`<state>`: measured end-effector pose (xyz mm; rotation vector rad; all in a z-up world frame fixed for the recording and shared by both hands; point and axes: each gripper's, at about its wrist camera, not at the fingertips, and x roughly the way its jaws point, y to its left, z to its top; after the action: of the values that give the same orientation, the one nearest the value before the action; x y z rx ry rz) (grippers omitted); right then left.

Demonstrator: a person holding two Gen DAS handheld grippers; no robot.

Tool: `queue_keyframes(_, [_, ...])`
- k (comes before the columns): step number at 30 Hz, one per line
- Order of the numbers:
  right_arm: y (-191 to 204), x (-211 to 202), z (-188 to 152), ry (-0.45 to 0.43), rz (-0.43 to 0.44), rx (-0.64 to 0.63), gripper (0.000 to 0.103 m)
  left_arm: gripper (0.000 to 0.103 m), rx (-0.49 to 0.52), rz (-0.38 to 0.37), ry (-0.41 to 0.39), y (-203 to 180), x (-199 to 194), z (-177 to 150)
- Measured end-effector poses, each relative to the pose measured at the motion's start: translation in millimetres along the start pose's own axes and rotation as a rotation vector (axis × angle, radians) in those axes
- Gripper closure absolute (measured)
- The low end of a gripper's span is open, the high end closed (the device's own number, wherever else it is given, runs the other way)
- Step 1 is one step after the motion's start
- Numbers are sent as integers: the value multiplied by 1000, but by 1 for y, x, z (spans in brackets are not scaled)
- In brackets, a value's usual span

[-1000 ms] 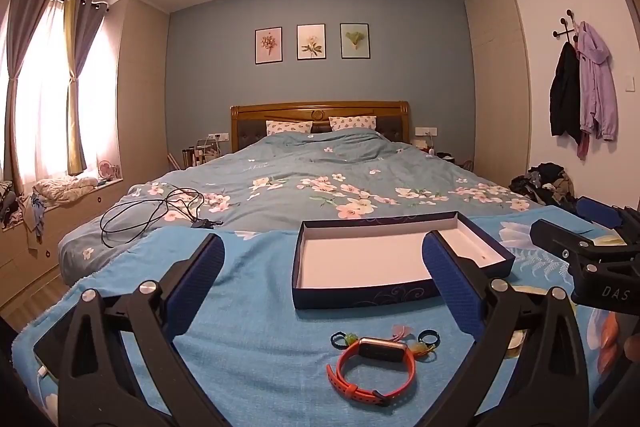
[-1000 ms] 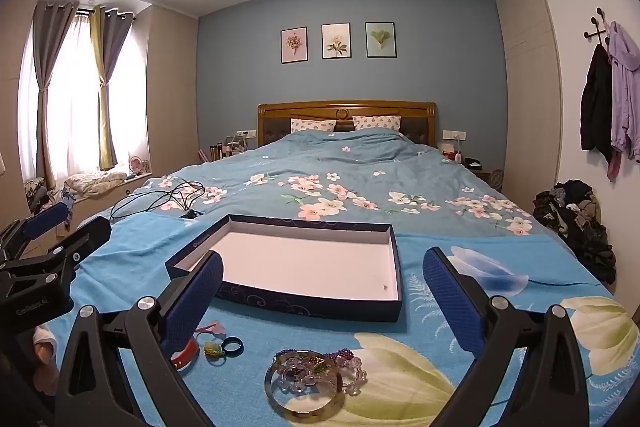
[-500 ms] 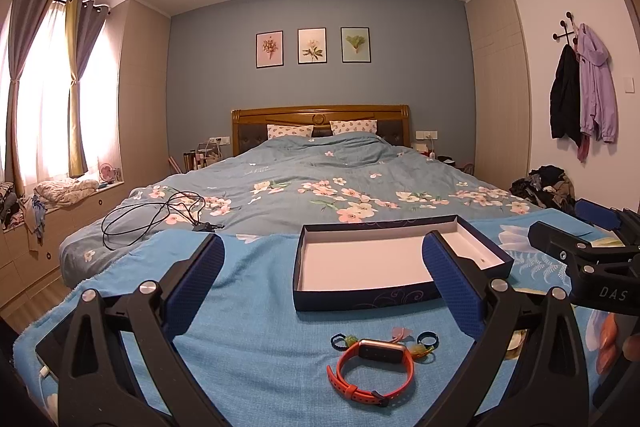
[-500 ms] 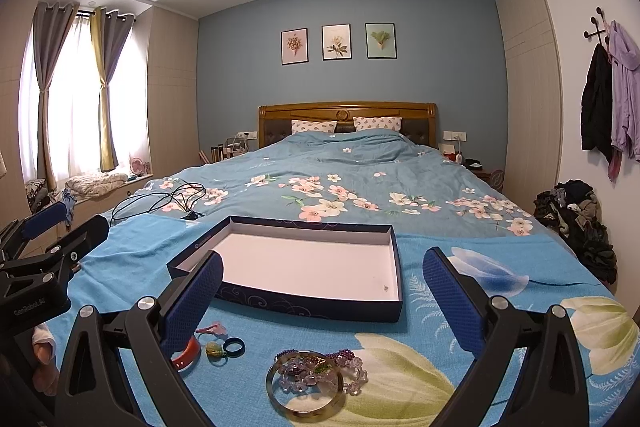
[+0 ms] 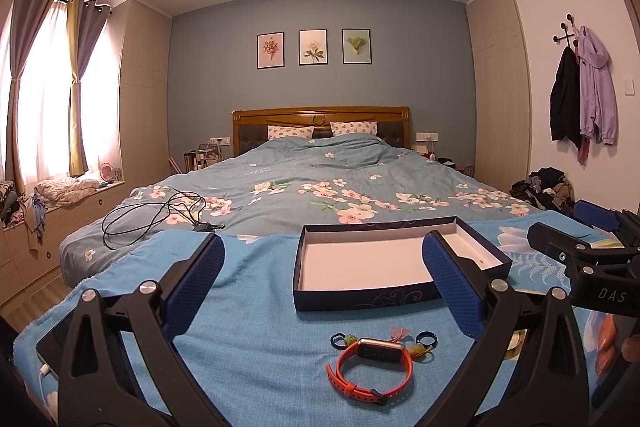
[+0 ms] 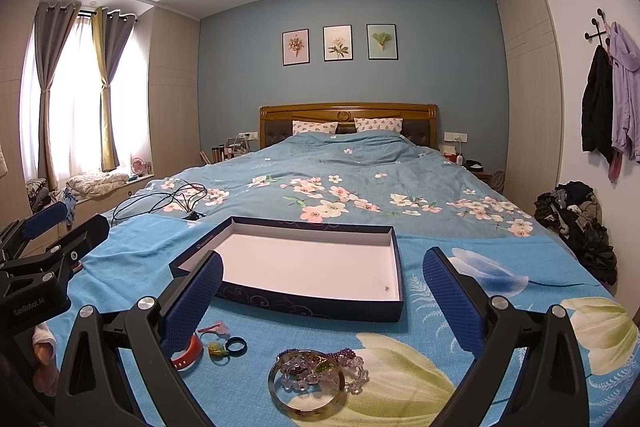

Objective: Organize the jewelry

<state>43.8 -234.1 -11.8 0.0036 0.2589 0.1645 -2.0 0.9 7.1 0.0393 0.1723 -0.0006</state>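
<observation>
Bedspread (image 5: pixel 260 355) holds watch (image 5: pixel 370 367) and bangle (image 6: pixel 307 383) between each gripper's spread jaws

One open box (image 6: pixel 304 301); in front of it one orange watch (image 5: pixel 370 367), two dark rings (image 5: pixel 427 338), one bangle (image 6: pixel 306 385).

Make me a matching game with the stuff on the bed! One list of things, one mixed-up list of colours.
Things:
1. watch band
2. box outside wall
3. bangle
4. bead bracelet

Colours:
A. pale purple, see-through
B. orange-red
C. shiny metal
D. dark navy with swirls

Pairs: 1-B, 2-D, 3-C, 4-A
</observation>
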Motion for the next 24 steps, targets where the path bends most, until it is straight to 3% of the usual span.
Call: queue_keyframes(24, [-1, 1, 1, -2, 1, -1, 6, 6, -3, -2, -2, 1, -3, 3])
